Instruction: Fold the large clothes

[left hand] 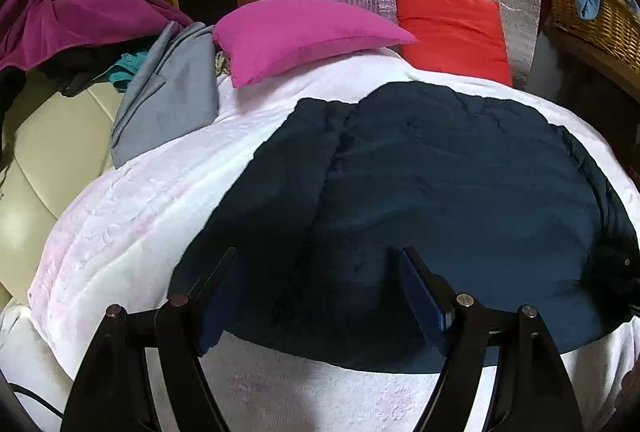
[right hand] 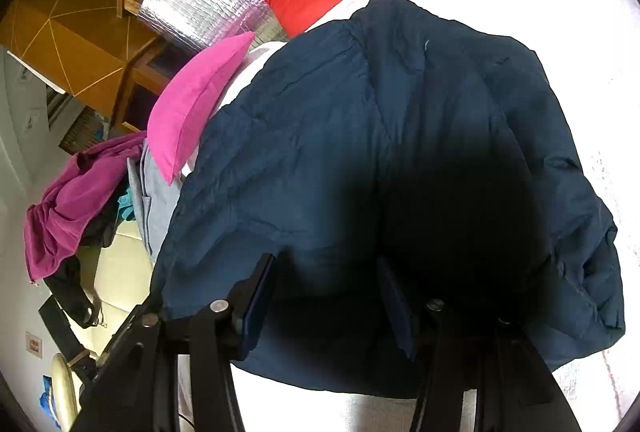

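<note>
A dark navy padded jacket (left hand: 420, 200) is laid out on a white quilted bed cover (left hand: 132, 216), with a pink pillow (left hand: 304, 36) and a red pillow (left hand: 452, 28) lying beyond it and a grey garment (left hand: 172, 92) just beside its far left. The left gripper (left hand: 320, 296) is held low over the near hem, its fingers (left hand: 424, 296) spread wide with only fabric seen beneath them and nothing clamped. The right gripper (right hand: 324, 296) is poised over the same near edge, its fingers (right hand: 256, 296) parted about halfway; whether cloth is pinched there cannot be told, since a deep shadow covers that spot. The step in hand is judged to be the taking up of the hem for a fold away from the viewer. It would be done well if both corners were caught at matching points, the padding being thick and likely to slip, and if the edge were lifted evenly so the layers are not dragged askew across the cover.
</note>
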The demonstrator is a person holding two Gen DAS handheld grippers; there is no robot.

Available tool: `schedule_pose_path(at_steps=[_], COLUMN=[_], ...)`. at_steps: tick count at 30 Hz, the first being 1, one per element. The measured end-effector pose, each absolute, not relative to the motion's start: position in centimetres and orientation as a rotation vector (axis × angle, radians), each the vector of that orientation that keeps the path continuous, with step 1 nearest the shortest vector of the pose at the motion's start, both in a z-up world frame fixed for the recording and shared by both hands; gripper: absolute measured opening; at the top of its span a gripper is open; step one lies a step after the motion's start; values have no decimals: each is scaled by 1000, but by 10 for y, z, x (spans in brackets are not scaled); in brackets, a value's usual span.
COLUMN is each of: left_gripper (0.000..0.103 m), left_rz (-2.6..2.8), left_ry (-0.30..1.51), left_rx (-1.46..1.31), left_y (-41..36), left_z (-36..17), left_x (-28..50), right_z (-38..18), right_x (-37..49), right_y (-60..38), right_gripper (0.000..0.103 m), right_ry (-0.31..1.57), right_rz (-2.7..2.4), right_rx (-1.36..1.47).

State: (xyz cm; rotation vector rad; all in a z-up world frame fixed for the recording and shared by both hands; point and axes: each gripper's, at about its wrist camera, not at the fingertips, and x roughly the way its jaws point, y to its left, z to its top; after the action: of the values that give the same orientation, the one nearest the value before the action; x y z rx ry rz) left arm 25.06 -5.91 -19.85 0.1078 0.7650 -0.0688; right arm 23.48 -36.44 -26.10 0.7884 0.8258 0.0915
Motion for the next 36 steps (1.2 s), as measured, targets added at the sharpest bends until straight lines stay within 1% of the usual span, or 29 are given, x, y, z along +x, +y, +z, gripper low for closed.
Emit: schedule_pose_path(at_steps=[8, 9, 12, 14, 15, 16, 17, 19, 23, 25, 29, 33, 34, 35, 36], left_gripper=[79, 79, 79, 79, 81, 83, 85, 85, 87, 87, 87, 88, 88, 84, 73], left_rz=[-73, -78, -89, -69, -65, -65, -66, -69, -137, -155, -240, -226, -228, -232, -243], left_ry=[766, 769, 781, 788, 790, 795, 805, 834, 927, 1005, 1103, 1069, 1067, 1055, 1044], left_rx=[124, 121, 89, 13, -23, -59, -99, -182, -390, -463, -463, -406, -416, -429, -438], left_y=[-64, -62, -51, -29, -18, -8, 4, 27, 60, 65, 44, 36, 36, 36, 36], left_z=[-201, -200, -196, -192, -191, -191, -191, -195, -213, -229, -247, -248, -248, -249, -248], left_x=[253, 254, 264, 278, 283, 288, 294, 306, 327, 336, 340, 334, 333, 332, 334], right_z=[-259, -256, -238, -223, -221, -221, -225, -237, -261, -270, -283, -293, -289, -285, -282], right_x=[226, 224, 209, 192, 184, 181, 177, 173, 182, 192, 214, 240, 242, 245, 245], right_y=[-372, -376, -396, -419, -433, -443, -458, -485, -507, -506, -490, -463, -455, -447, -443], right_gripper=[57, 59, 62, 72, 81, 82, 82, 82, 82, 82, 82, 82, 79, 77, 68], right_ry=[807, 801, 685, 574, 540, 529, 519, 519, 587, 628, 710, 789, 789, 790, 782], right_rz=[122, 139, 178, 123, 82, 60, 29, -23, -38, -5, 50, 51, 30, 18, 25], right_rx=[836, 847, 880, 862, 865, 875, 903, 973, 1041, 1071, 1058, 976, 917, 863, 848])
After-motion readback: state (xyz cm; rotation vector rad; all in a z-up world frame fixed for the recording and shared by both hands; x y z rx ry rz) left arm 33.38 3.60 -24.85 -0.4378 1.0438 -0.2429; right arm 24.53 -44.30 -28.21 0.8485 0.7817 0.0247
